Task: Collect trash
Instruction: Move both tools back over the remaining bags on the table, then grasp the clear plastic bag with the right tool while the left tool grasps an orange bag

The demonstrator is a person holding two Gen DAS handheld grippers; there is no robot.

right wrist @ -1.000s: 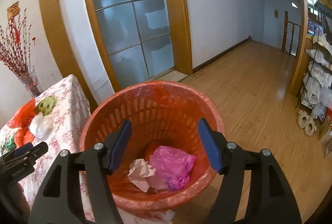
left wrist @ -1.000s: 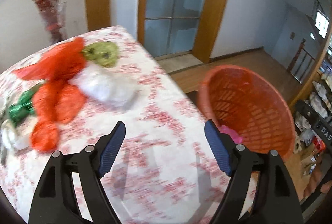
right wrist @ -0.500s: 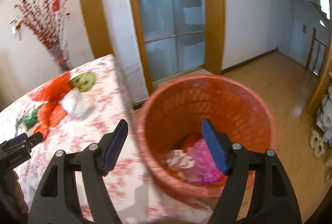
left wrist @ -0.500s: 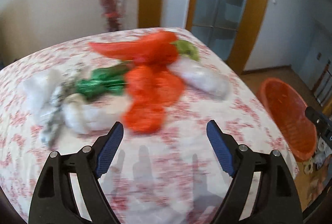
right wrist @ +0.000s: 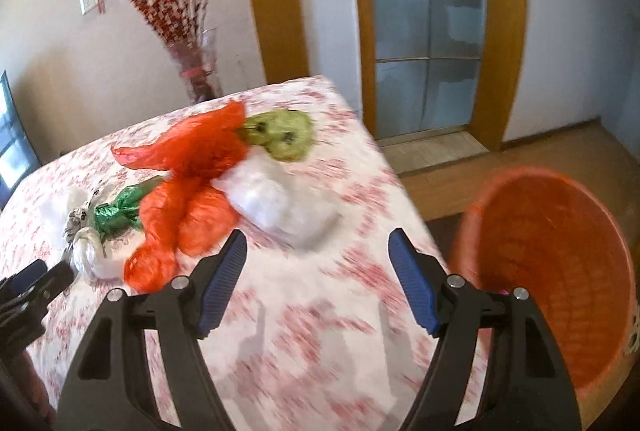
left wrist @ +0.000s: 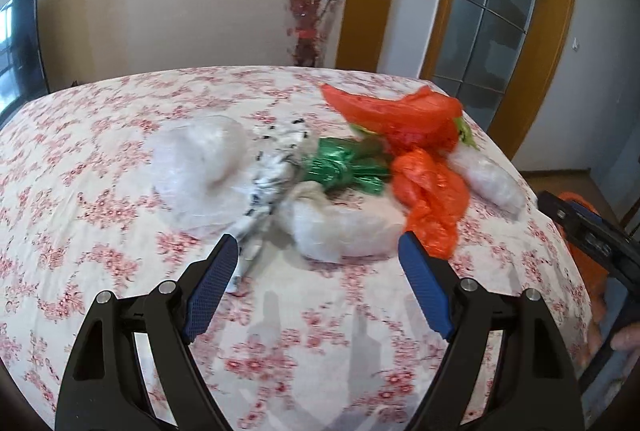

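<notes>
Left claw (left wrist: 318,259) apart, empty, above the floral worktop (left wrist: 100,231); trash pile straight ahead at 12 o'clock: white bag (left wrist: 344,227) nearest, orange bag (left wrist: 430,195) at 1, green foil wrapper (left wrist: 340,167) behind, clear bag (left wrist: 196,159) at 11. Right claw (right wrist: 316,251) apart, empty; white bag (right wrist: 276,199) at 12, orange bags (right wrist: 188,191) at 10, orange basket (right wrist: 552,251) at 3 beside the worktop edge. Vase of red branches (right wrist: 196,67) behind the worktop.
</notes>
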